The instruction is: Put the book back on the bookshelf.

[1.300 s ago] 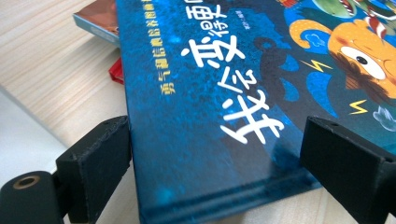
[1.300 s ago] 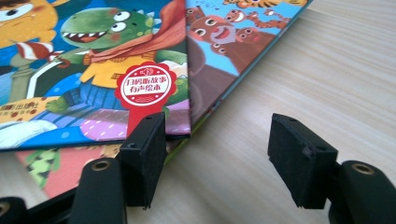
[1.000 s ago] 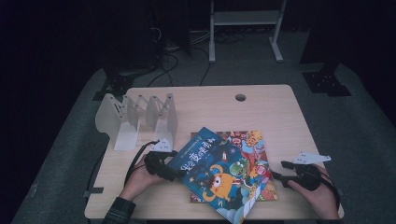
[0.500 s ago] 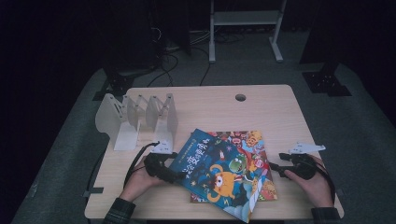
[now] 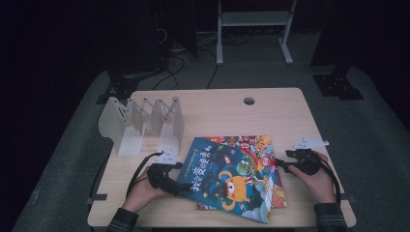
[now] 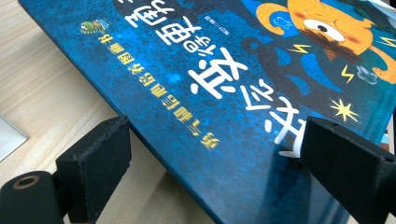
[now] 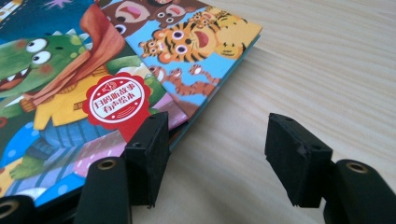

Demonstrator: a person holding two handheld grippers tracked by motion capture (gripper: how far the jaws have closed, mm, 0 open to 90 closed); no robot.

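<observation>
High view: glossy blue picture book (image 5: 227, 176) lies atop a second colourful picture book (image 5: 268, 169) on the pale wooden desk (image 5: 217, 111); white metal book rack (image 5: 145, 123) stands well apart.

Left gripper view: left tool (image 6: 210, 168) spread, straddling the blue cover's edge; slide deeper before clamping.

Right gripper view: right tool (image 7: 212, 149) spread, jaws have just been closing, lower book's corner beside one jaw, not pinched.

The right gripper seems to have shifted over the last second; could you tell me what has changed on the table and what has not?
The right gripper has slid left across the table to the right edge of the books; its jaws have just been closing a little, with only bare wood between them. The left gripper stayed at the blue book, one of its fingers under the edge, one over the cover. The books and the white rack kept their places.
</observation>
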